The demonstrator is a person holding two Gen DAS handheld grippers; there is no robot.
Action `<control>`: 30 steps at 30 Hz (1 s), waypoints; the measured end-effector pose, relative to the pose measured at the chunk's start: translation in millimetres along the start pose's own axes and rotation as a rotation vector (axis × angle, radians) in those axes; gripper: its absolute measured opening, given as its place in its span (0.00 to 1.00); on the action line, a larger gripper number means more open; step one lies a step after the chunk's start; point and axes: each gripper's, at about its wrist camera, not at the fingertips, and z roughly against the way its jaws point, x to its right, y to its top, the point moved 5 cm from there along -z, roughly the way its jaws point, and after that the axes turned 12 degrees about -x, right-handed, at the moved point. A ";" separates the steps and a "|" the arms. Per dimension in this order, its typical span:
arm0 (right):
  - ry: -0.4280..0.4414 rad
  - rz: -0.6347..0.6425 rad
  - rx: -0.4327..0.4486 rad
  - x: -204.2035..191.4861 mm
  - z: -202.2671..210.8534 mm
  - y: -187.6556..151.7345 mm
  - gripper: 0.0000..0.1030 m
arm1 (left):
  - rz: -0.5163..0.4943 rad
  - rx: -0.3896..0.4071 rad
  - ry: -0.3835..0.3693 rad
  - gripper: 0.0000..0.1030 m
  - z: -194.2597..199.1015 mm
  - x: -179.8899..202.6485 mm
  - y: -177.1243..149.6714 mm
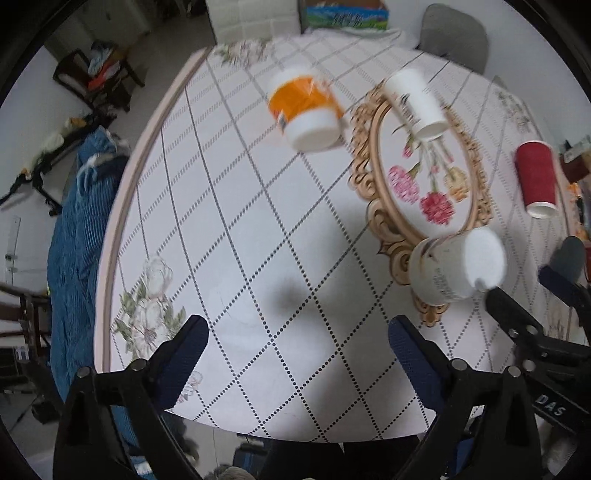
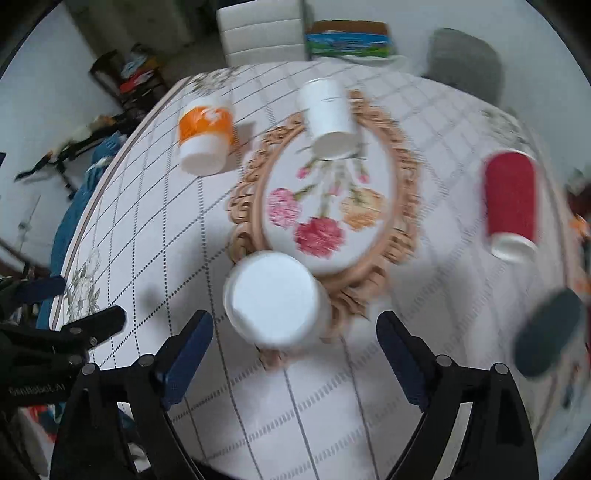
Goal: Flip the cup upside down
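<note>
Several paper cups stand upside down on the round table. A white cup (image 2: 271, 297) (image 1: 458, 266) stands nearest, just ahead of my right gripper (image 2: 295, 354), which is open and empty. An orange-and-white cup (image 1: 304, 107) (image 2: 205, 134), a second white cup (image 1: 415, 105) (image 2: 328, 114) and a red cup (image 1: 535, 177) (image 2: 511, 203) stand farther back. My left gripper (image 1: 297, 356) is open and empty above bare tablecloth at the table's left front. The right gripper's fingers (image 1: 517, 317) show at the right of the left wrist view.
The tablecloth (image 1: 258, 221) has a grid pattern and a gold-framed flower print (image 2: 325, 206) in the middle. Chairs (image 2: 262, 33) and a grey seat (image 1: 454, 35) stand at the far side. Blue fabric (image 1: 77, 236) lies off the left edge. A dark round object (image 2: 550, 332) is at right.
</note>
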 end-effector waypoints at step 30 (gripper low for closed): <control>-0.200 -0.060 0.335 -2.6 262.3 -165.9 0.94 | 0.023 0.351 -0.039 0.97 189.3 5.3 -137.4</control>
